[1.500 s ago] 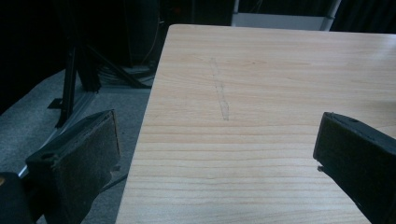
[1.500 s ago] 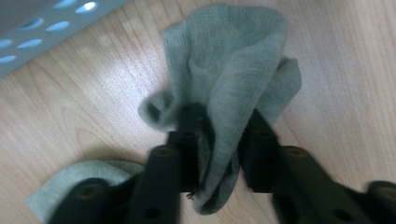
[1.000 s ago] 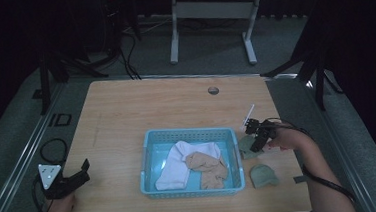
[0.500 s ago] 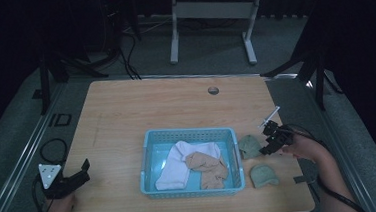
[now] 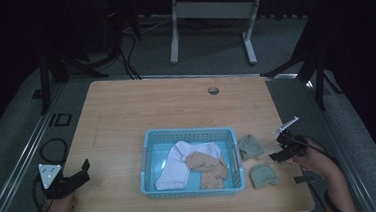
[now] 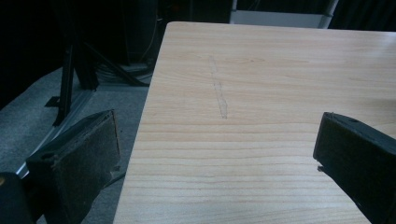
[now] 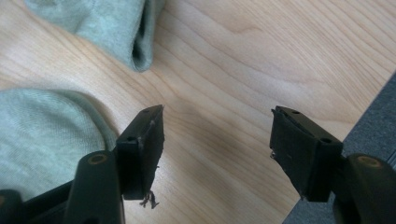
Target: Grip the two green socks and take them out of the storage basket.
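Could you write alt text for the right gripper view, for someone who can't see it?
The right gripper hangs open over a light wooden table, its two black jaws apart with nothing between them. Two pale green socks lie nearby: one beside the left jaw, another farther off at the top.

Dim, dark surroundings; table softly lit, close-ups slightly blurred.

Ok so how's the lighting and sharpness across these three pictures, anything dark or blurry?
High view: the table is lit, its surroundings nearly black, picture soft. Left gripper view: wood grain sharp, the near left tool slightly blurred. Right gripper view: bright, the right tool casting a soft shadow beside the green socks.
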Available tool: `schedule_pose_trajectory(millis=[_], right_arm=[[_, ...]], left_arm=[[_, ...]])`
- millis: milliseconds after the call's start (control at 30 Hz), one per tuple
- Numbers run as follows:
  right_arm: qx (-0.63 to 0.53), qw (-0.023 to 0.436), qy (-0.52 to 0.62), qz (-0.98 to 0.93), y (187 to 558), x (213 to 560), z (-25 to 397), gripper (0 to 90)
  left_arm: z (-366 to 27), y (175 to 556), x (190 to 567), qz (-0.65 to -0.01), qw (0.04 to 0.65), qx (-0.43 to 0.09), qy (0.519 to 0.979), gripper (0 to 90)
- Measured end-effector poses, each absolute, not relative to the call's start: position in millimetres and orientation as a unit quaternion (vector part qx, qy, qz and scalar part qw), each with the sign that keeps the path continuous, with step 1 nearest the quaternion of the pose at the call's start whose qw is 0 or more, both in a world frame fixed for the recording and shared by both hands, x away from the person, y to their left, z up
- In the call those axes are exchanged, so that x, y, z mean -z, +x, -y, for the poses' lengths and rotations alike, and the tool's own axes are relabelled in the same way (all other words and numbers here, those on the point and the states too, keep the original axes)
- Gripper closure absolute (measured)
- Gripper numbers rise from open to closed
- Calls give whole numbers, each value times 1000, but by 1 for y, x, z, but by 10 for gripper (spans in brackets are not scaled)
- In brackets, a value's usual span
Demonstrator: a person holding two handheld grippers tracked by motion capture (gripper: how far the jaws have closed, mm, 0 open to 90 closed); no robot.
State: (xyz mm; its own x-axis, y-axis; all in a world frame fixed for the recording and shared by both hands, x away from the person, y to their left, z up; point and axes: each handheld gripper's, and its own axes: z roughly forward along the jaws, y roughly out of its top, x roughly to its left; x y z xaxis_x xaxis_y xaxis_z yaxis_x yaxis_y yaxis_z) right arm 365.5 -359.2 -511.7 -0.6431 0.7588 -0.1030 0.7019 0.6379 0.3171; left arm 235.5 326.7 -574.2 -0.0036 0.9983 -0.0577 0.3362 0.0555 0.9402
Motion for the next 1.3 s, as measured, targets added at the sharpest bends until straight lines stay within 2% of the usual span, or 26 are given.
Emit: schedule_pose_trajectory(millis=[200, 400, 500, 600, 833, 1300], right_arm=[[-179, 149, 455, -859, 359, 521, 370, 274], [-230, 196, 496, -814, 350, 532, 385, 104], [-257, 217, 515, -788, 343, 534, 392, 104], [-282, 219, 536, -765, 337, 536, 399, 103], [-315, 289, 573, -699, 321, 541, 407, 103], [-362, 331, 579, -651, 295, 552, 409, 104]], left_arm=[[-327, 235, 574, -591, 424, -389, 565, 7], [-327, 235, 574, -590, 426, -389, 565, 7], [-327, 235, 574, -589, 426, -389, 565, 7], [-327, 235, 574, -589, 427, -389, 565, 7], [-328, 235, 574, -589, 427, -388, 565, 7], [-328, 234, 574, -588, 429, -388, 566, 7]])
